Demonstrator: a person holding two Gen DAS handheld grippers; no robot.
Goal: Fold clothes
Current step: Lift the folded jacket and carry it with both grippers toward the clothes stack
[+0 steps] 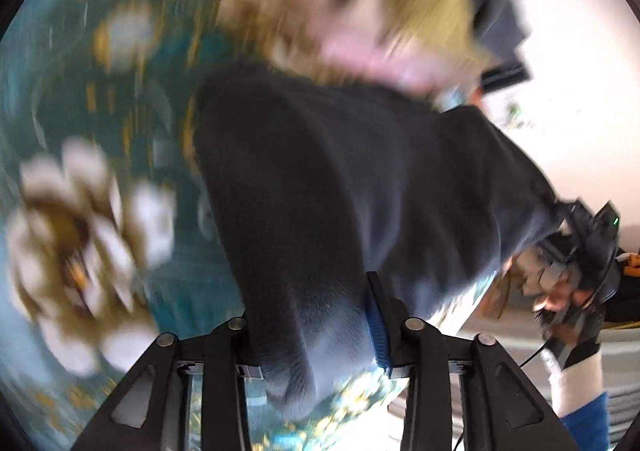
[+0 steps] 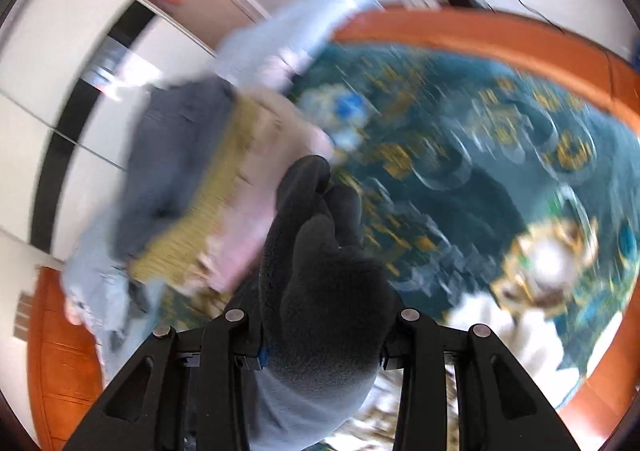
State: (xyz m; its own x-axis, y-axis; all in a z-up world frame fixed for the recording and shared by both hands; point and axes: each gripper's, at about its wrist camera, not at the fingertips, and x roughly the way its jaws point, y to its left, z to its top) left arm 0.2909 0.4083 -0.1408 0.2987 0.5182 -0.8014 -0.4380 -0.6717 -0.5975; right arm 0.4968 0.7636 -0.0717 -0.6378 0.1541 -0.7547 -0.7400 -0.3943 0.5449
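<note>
A dark grey fleece garment (image 1: 360,179) hangs stretched in the air above a teal patterned tablecloth (image 1: 120,99). My left gripper (image 1: 316,335) is shut on one edge of it. In the right wrist view the same dark garment (image 2: 324,291) is bunched between the fingers of my right gripper (image 2: 324,331), which is shut on it. The right gripper also shows in the left wrist view (image 1: 576,251), at the garment's far corner. Both views are blurred by motion.
A pile of other clothes, grey, yellow, pink and light blue (image 2: 208,179), lies at the table's far left; it also shows in the left wrist view (image 1: 380,11). The round table has an orange wooden rim (image 2: 500,35). White cloth (image 2: 520,335) lies at the right.
</note>
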